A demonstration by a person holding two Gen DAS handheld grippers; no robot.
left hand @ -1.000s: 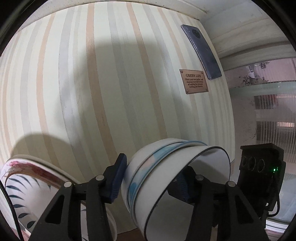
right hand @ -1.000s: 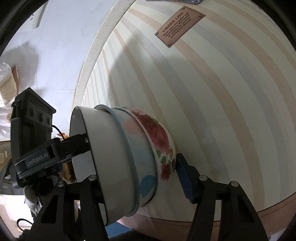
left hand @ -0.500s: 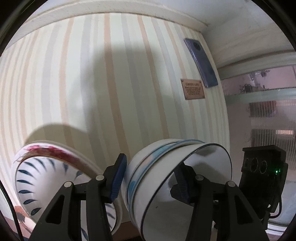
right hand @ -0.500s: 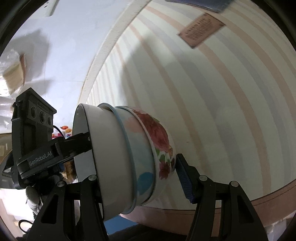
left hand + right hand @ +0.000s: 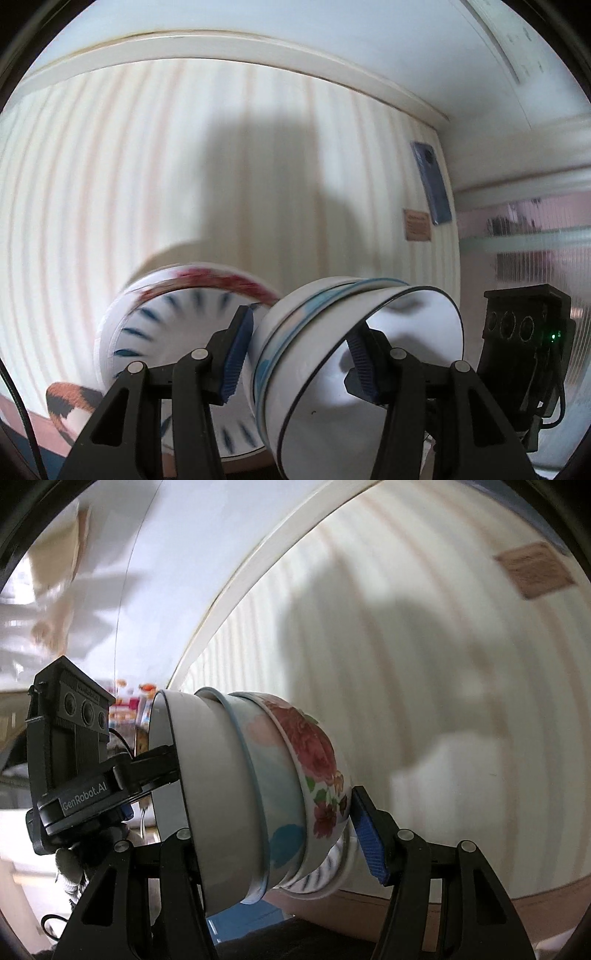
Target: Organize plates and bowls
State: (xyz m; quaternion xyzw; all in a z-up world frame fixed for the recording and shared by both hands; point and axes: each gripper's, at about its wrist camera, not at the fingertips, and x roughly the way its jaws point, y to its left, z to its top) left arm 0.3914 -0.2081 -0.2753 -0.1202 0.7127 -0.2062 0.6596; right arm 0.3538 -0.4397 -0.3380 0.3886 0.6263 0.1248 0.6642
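A tilted stack of nested bowls (image 5: pixel 332 354) is held between both grippers: a white bowl with a dark rim innermost, a blue-rimmed bowl, and a rose-patterned bowl (image 5: pixel 314 760) outermost. My left gripper (image 5: pixel 299 354) is shut on the stack's wall, one pad inside the white bowl. My right gripper (image 5: pixel 266 830) is shut across the same stack (image 5: pixel 229 797), its right pad against the flowered bowl's base. A stack of plates (image 5: pixel 166 321) with blue leaf marks and a red rim lies on the striped cloth (image 5: pixel 147 184) behind the bowls, also glimpsed in the right wrist view (image 5: pixel 328 871).
A striped tablecloth (image 5: pixel 443 664) fills both views. A phone (image 5: pixel 430 182) and a brown label (image 5: pixel 417 229) lie at its far right. A brown label (image 5: pixel 532 570) shows in the right wrist view. An orange-patterned dish edge (image 5: pixel 68 402) sits at lower left.
Both grippers have pulled back and up with the bowl stack; the table shrinks in view and the leaf-pattern plates have come into fuller view.
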